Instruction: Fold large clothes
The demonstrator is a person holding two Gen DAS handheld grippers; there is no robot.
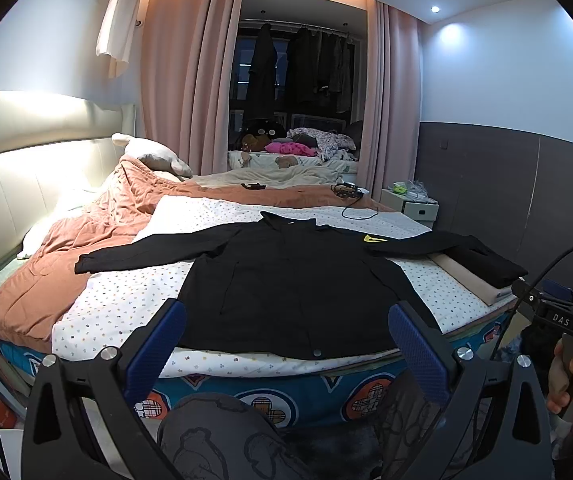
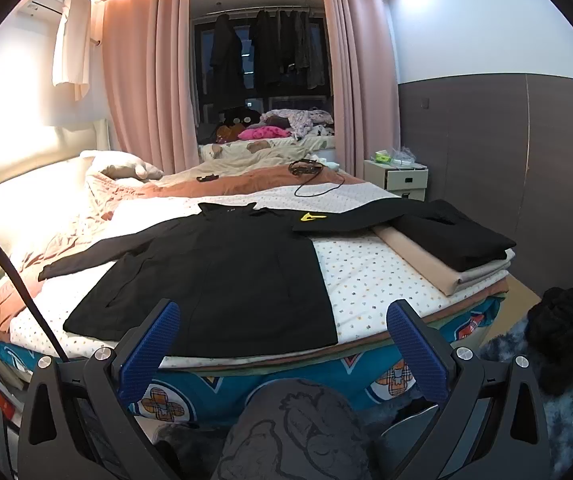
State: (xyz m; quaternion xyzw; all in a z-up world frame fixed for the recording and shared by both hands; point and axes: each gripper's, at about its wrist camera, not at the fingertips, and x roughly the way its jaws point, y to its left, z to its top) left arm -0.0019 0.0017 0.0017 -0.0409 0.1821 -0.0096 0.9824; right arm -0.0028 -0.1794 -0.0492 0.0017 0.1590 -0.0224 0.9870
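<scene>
A large black jacket [image 1: 286,284] lies flat and spread out on the dotted white sheet [image 1: 126,300] of the bed, sleeves out to both sides, hem toward me. It also shows in the right wrist view [image 2: 222,276]. Its right sleeve carries a yellow patch [image 1: 375,240] and reaches toward a stack of folded clothes [image 1: 482,264]. My left gripper [image 1: 286,316] is open and empty, held before the bed's near edge over the hem. My right gripper [image 2: 284,316] is open and empty, near the jacket's lower right corner.
An orange quilt [image 1: 86,236] is bunched at the left by the headboard. A black cable [image 1: 360,210] and small devices lie at the far side. The folded stack [image 2: 446,248] sits at the bed's right edge. A white nightstand [image 2: 396,178] stands beyond. My knee [image 2: 294,432] is below.
</scene>
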